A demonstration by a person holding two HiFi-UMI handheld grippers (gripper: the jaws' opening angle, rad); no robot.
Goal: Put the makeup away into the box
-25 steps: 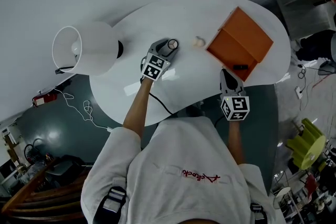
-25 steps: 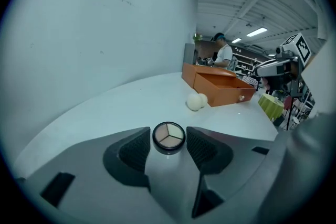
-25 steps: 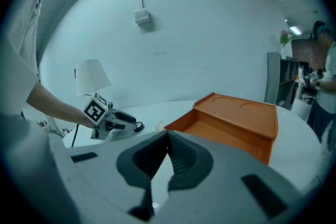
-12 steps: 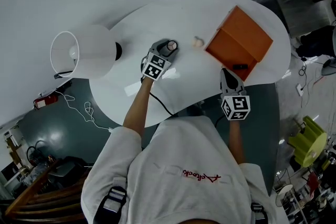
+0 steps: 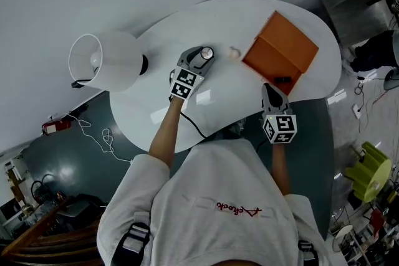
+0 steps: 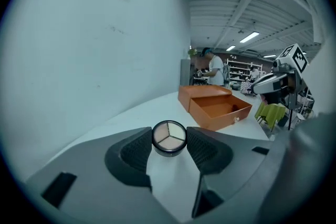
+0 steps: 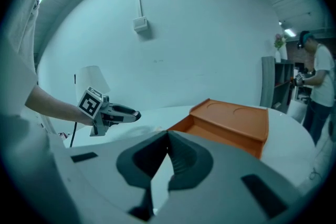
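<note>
A round compact (image 6: 169,137) with three pale shades sits between the pads of my left gripper (image 6: 169,148), which is shut on it. In the head view the left gripper (image 5: 201,59) is over the middle of the white table (image 5: 156,103), left of the orange box (image 5: 283,40). The box's drawer (image 5: 268,65) is pulled out toward me, with a small dark item (image 5: 283,80) inside. A small cream item (image 5: 235,52) lies on the table between the compact and the box. My right gripper (image 5: 272,95) hovers at the table's near edge by the drawer, jaws shut and empty (image 7: 167,157).
A white lamp (image 5: 103,62) with a wide shade stands at the table's left end. The wall runs close behind the table. A person (image 7: 315,81) stands by shelving in the background at right. A cable (image 5: 103,131) trails on the floor at left.
My left gripper has edged slightly toward the orange box with the compact held in it. The right gripper has stayed where it was.
</note>
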